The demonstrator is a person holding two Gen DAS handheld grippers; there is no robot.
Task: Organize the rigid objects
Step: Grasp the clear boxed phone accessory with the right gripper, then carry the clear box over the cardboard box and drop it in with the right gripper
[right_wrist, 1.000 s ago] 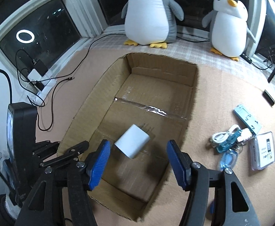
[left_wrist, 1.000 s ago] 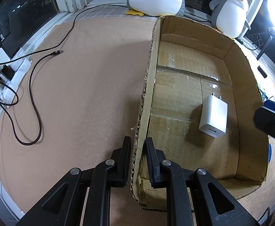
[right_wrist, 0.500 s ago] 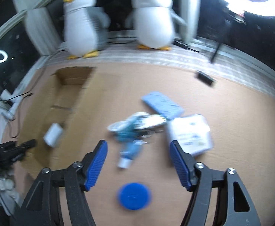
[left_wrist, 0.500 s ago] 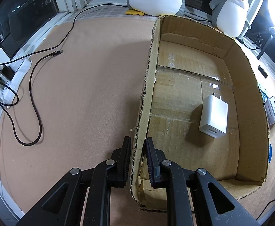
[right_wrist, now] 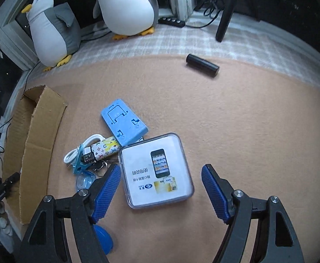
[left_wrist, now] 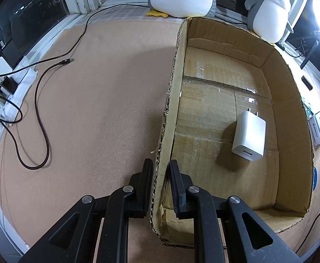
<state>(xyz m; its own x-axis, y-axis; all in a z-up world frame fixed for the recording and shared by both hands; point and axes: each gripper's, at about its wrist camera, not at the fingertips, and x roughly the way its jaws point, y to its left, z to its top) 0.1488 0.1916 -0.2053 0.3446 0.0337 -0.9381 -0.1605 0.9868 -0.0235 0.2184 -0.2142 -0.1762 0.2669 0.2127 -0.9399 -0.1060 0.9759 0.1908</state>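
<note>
Two grippers are at work over a tan cork mat point(left_wrist: 98, 114). Nearest in the left wrist view, the left gripper point(left_wrist: 161, 184) is clamped on the near side wall of the cardboard box point(left_wrist: 171, 118), one black finger outside the wall and one inside. On the box floor lies a white charger point(left_wrist: 249, 137), flat, prongs pointing away. Beyond the box's far end sit two plush penguins point(left_wrist: 269, 15), and a black cable point(left_wrist: 39, 118) loops across the mat to the left.

In the right wrist view, the right gripper point(right_wrist: 161, 189) hangs with its blue-padded fingers wide apart, straddling the near edge of a clear square case point(right_wrist: 156, 171) without touching it, as far as the angle lets one judge. Just beyond the case lies a blue phone stand point(right_wrist: 123, 120), resting partly on a patterned tube point(right_wrist: 105, 148) tangled with a white cord point(right_wrist: 83, 146) and keys. A blue disc point(right_wrist: 103, 239) peeks beneath the left finger. Farther off lies a black cylinder point(right_wrist: 202, 65).
</note>
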